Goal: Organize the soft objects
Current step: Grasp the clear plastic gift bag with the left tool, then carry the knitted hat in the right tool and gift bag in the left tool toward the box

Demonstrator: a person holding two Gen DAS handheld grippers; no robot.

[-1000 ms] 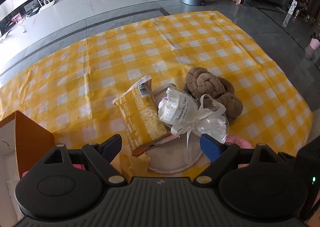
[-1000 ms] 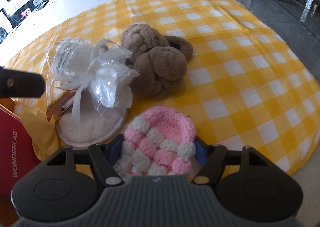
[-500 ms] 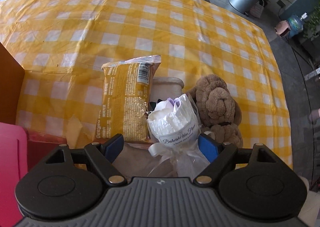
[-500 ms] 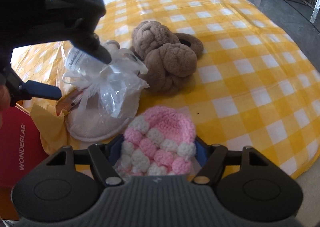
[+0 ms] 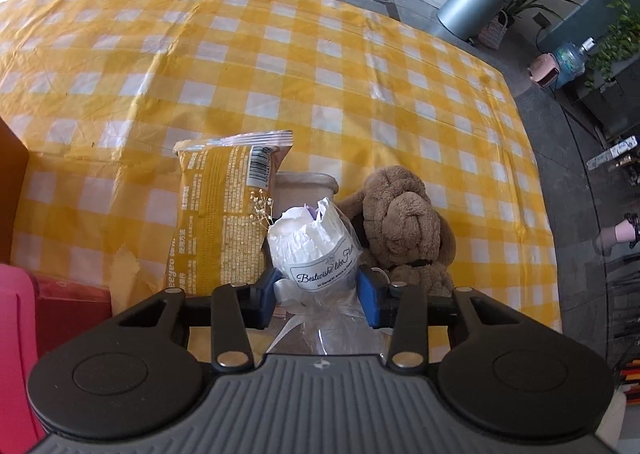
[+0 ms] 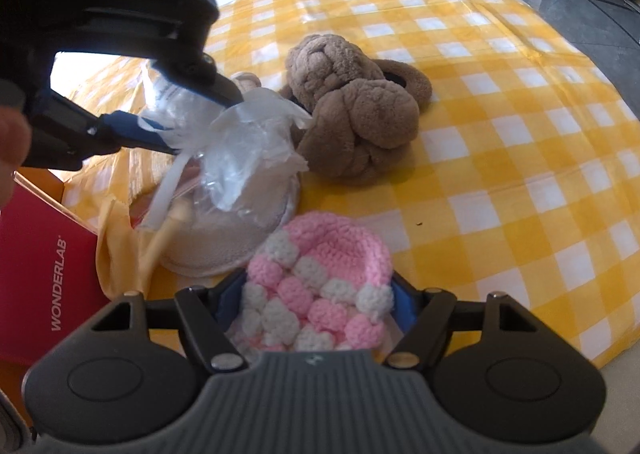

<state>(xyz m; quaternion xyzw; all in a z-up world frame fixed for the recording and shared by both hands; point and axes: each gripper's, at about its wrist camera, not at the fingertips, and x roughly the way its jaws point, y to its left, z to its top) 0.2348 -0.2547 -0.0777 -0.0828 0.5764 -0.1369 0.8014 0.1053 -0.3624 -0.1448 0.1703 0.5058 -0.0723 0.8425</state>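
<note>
My left gripper [image 5: 318, 296] has its blue pads pressed against both sides of the cellophane-wrapped bouquet [image 5: 316, 250], gripping it just below the white printed label; the clear wrapping and white ribbon trail back beneath the fingers. My right gripper [image 6: 316, 308] is closed on the pink and white crocheted hat [image 6: 320, 290], whose knobbly brim bulges between the two pads. Taking the bouquet as reference: the yellow snack packet [image 5: 224, 214] lies touching its left side, barcode end pointing away from me. A beige round pad [image 6: 224, 238] lies directly under the bouquet. The brown plush slippers [image 5: 404, 226] sit against its right side, one stacked on the other in the right wrist view. The hat is held just in front of the pad, nearer to me than the bouquet. All of this rests on the yellow checked tablecloth [image 5: 280, 66]. Left of the bouquet, at the table edge, stands a red box [image 6: 44, 274] marked WONDERLAB, with a pink container [image 5: 16, 354] beside it. Far beyond the bouquet, on the floor, stands a grey bin [image 5: 468, 10].
</note>
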